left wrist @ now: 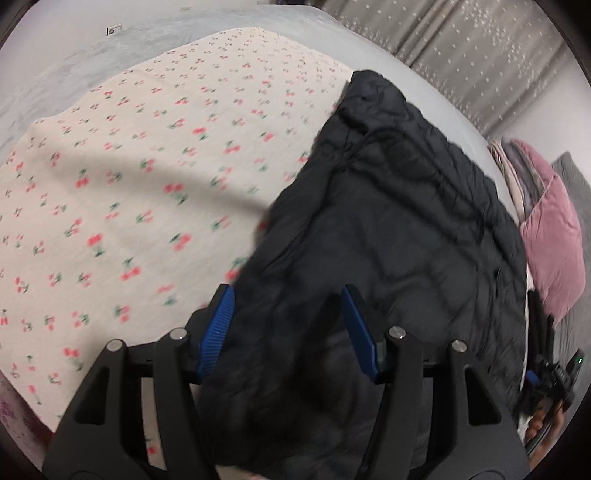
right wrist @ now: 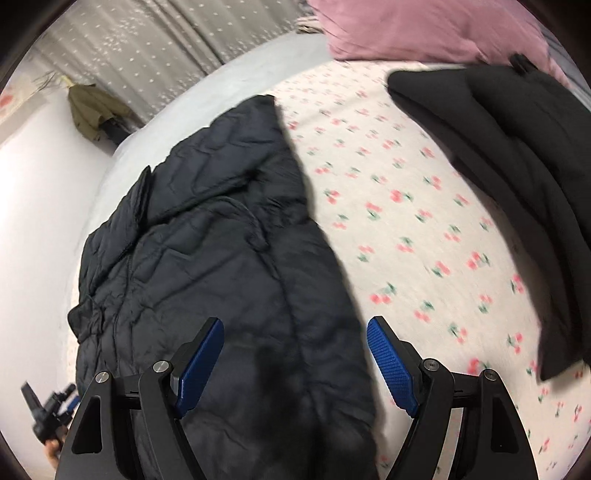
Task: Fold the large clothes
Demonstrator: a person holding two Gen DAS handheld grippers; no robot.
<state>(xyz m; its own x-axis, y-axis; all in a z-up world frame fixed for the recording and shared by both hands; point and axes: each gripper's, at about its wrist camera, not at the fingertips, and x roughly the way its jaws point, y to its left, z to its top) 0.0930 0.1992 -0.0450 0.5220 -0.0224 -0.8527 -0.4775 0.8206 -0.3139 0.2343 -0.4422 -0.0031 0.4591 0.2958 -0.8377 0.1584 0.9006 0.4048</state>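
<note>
- Lying across the bed (left wrist: pixel 229 48), the dark quilted jacket (left wrist: pixel 388 229) rests on the cherry-print sheet (left wrist: pixel 129 177), toward the side where the grey cover and the curtain (left wrist: pixel 480 55) show in the left wrist view.
- Both views show it partly gathered rather than spread flat, with one long straight edge running diagonally over the sheet in the right wrist view.
- The left gripper (left wrist: pixel 288 328) hangs over the near end of the jacket with its blue pads wide apart and nothing between them; whether the pads touch the fabric cannot be told because of the blur.
- The right gripper (right wrist: pixel 295 365) is likewise spread wide and empty, with one pad above the jacket and the other above the sheet just beside the jacket's edge.
- The jacket looks puffy and soft, so it will probably be light for its bulk, compress under the pads and spring back once let go.
- Its shell has a faint sheen, which suggests a slick fabric that could slide out of a shallow pinch.
- A deeper bite on a stitched hem or seam at the near corners, one per gripper, seems the safest hold.
- A second dark garment (right wrist: pixel 517 177) lies well apart on the sheet near the pink pillow (right wrist: pixel 406 29), and should stay clear of the fold.
</note>
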